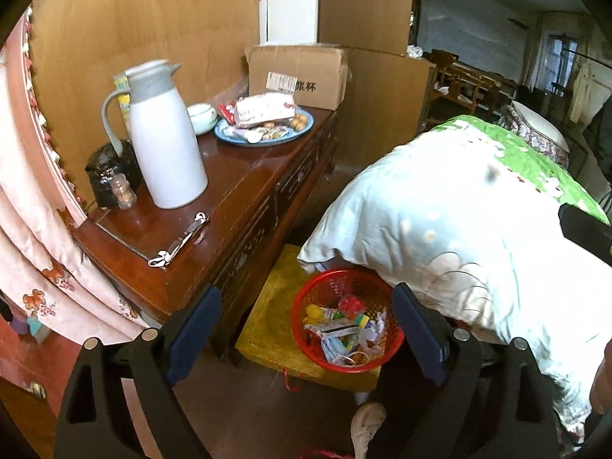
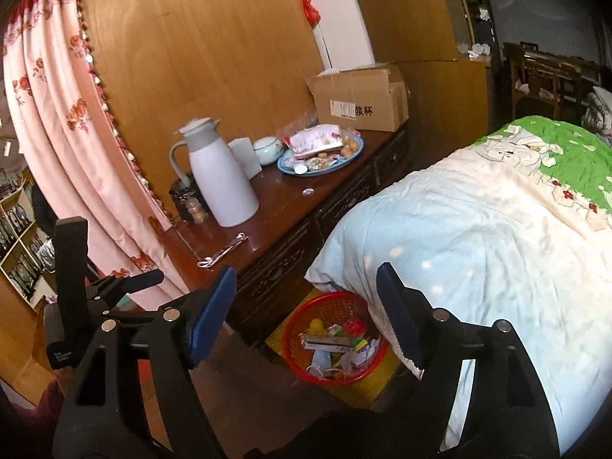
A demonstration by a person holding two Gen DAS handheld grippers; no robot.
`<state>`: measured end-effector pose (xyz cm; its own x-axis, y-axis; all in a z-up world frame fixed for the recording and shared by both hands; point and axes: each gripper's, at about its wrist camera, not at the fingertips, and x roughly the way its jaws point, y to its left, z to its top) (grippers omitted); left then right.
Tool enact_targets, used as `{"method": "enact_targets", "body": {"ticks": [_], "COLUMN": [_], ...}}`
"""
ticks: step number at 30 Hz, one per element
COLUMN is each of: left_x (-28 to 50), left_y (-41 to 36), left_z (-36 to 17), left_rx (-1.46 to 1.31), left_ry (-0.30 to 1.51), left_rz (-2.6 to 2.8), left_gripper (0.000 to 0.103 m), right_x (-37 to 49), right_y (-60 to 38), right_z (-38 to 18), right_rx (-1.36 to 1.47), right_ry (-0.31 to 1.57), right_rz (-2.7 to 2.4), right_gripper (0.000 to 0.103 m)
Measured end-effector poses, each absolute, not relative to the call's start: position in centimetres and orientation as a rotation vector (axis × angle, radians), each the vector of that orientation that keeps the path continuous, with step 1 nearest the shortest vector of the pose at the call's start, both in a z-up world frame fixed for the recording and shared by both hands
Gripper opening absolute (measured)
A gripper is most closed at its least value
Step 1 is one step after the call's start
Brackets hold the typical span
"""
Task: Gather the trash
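Observation:
A red mesh trash basket [image 1: 325,287] full of wrappers and paper sits on a yellow stool [image 1: 267,317] between the wooden dresser and the bed; it also shows in the right wrist view [image 2: 302,311]. My left gripper [image 1: 306,332] is open and empty, held above the basket. My right gripper [image 2: 306,313] is open and empty, higher and further back, framing the basket. The left gripper's body shows at the left of the right wrist view [image 2: 95,287]. A small white round scrap [image 2: 307,191] lies on the dresser top.
The dresser [image 1: 244,187] carries a white thermos jug [image 1: 164,134], a blue plate of snacks [image 1: 264,124], a cardboard box [image 1: 298,74], a folded metal tool [image 1: 179,243] and a black bag [image 1: 103,176]. A pink curtain [image 1: 34,206] hangs left. The bed [image 1: 459,222] fills the right.

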<state>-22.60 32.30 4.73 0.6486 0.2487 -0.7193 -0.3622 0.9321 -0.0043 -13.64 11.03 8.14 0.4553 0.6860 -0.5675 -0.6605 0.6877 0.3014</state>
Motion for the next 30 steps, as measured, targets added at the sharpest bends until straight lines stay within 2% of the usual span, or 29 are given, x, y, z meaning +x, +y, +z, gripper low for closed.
{"method": "enact_targets", "body": {"ticks": [6, 18, 30], "left_x": [-24.4, -22.6, -19.5], "left_y": [29.7, 31.7, 35.2], "left_z": [4.6, -2.0, -7.5], "left_rx": [-0.128, -0.146, -0.159], "left_ry": [0.819, 0.965, 1.058], "left_rz": [0.377, 0.454, 0.459], "left_gripper": [0.096, 0.096, 0.096], "right_x": [-15.8, -14.4, -12.5], "right_y": [10.0, 11.4, 15.4], "right_z": [7.1, 0.2, -4.2], "right_rx": [0.001, -0.083, -0.164], "right_ry": [0.737, 0.914, 1.006], "right_rz": [0.805, 0.703, 0.671], "right_gripper": [0.081, 0.081, 0.081]}}
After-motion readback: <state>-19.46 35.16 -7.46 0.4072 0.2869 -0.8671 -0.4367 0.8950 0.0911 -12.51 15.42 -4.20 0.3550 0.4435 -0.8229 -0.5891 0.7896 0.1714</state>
